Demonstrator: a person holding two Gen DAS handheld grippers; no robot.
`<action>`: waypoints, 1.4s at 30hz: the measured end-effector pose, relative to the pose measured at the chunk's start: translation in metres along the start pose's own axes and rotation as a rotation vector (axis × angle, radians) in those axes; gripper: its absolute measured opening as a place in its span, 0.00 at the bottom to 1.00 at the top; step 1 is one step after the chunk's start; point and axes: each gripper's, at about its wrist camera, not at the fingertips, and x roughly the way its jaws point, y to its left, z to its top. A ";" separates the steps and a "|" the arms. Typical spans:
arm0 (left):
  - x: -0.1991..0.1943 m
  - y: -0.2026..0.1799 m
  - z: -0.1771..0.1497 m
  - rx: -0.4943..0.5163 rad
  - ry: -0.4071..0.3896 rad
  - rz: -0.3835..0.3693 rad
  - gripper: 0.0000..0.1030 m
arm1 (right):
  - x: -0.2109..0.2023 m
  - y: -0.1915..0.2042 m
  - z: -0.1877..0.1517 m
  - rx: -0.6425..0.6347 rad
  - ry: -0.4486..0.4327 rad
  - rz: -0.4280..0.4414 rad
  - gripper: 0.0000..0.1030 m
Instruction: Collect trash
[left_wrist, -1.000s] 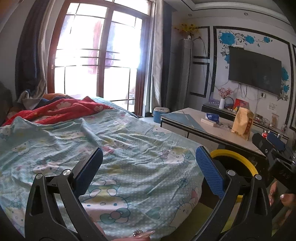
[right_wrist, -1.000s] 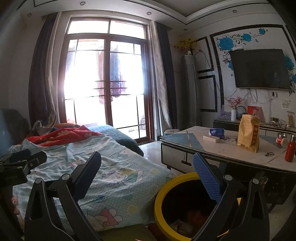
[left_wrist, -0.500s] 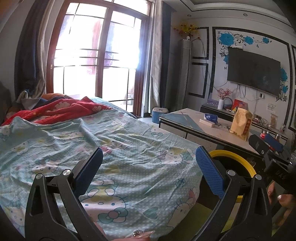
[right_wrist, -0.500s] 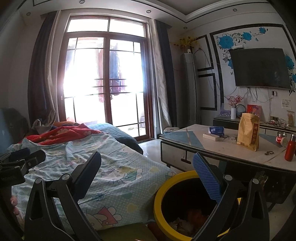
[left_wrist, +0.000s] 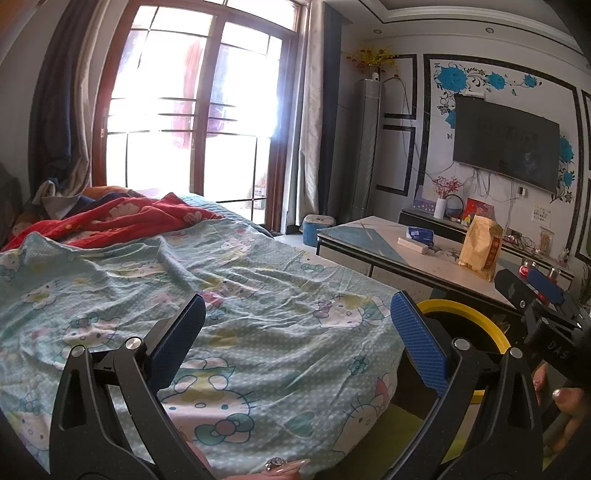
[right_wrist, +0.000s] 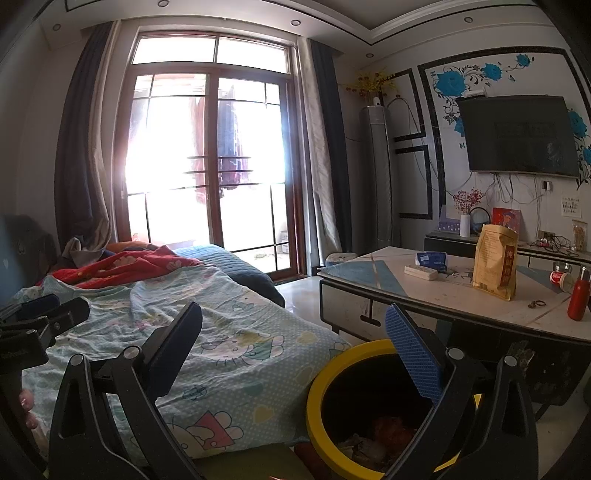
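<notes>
- The landmark is the trash bin (right_wrist: 314, 402), a black bin with a yellow rim, standing on the floor between the bed and the low table.
- The right gripper (right_wrist: 295, 332) hangs just above the bin, on the bed side of it. Its two fingers are wide apart and nothing is between them.
- Inside the bin, at the bottom, lies trash (right_wrist: 373, 439): pale crumpled pieces and something red-orange. The exact items I cannot tell.
- The left gripper (left_wrist: 297, 325) is to the left of the bin, over the bed cover (left_wrist: 258, 288), which is light blue with cartoon cats. Its fingers also stand wide apart and empty.
- In the left wrist view only part of the bin's yellow rim (left_wrist: 461, 306) shows, behind the right finger.
- The low table (right_wrist: 461, 302) is just behind the bin, to the right. On it stand a yellow-brown paper bag (right_wrist: 495, 266), a blue tissue pack (right_wrist: 430, 260), a white flat box (right_wrist: 421, 272) and a red bottle (right_wrist: 578, 297).
- A red blanket (right_wrist: 122, 267) lies on the bed, far from the bin, near the window.
- A hand (left_wrist: 565, 402) holding the right gripper shows at the right edge of the left wrist view.
</notes>
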 end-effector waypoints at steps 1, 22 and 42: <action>0.000 0.000 0.000 0.000 0.000 0.000 0.89 | 0.000 0.000 0.000 -0.001 0.000 0.000 0.94; 0.000 0.000 0.001 -0.002 0.001 -0.003 0.89 | 0.001 -0.003 -0.001 0.003 0.002 -0.004 0.94; 0.004 -0.005 -0.005 0.009 0.040 0.024 0.90 | 0.001 -0.003 0.000 0.004 0.003 -0.005 0.94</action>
